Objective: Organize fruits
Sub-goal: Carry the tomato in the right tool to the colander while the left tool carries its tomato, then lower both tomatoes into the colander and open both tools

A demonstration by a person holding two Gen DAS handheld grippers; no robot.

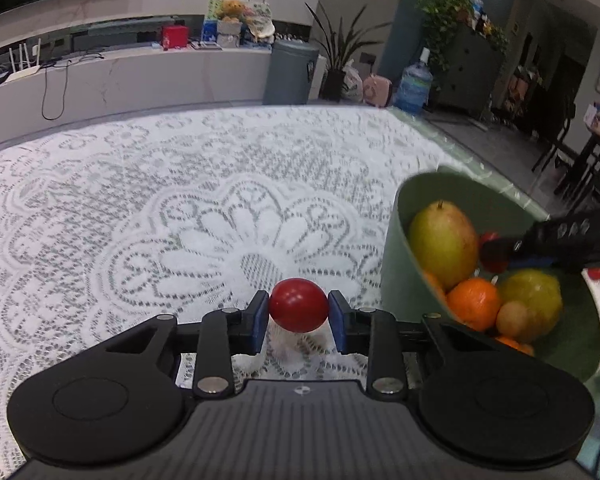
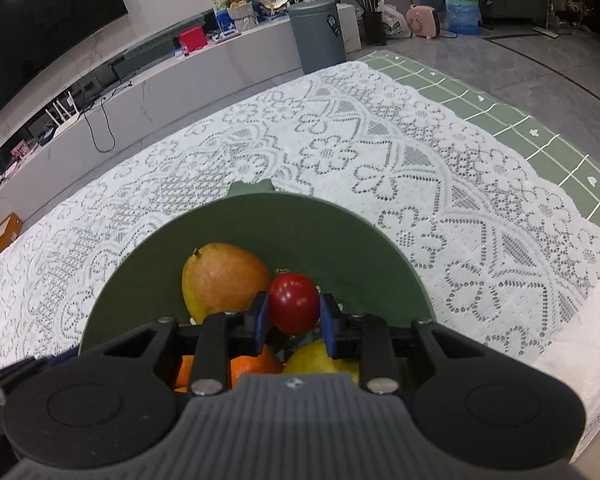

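fruits (image 2: 224,276) in bowl (image 2: 352,232), lace cloth (image 1: 140,184), tv (image 2: 40,28)

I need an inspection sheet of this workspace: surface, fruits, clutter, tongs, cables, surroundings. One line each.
Surface: table with white lace cloth over green grid mat.
Job's things: green bowl holds pear, orange, yellow fruit; two red tomatoes held.
Clutter: nothing seen on the cloth.
Tongs: left tongs grip a tomato just above the cloth; right tongs hold a tomato over the bowl.
Cables: black cable hangs from the shelf.
Surroundings: TV, bin, plant, water jug.
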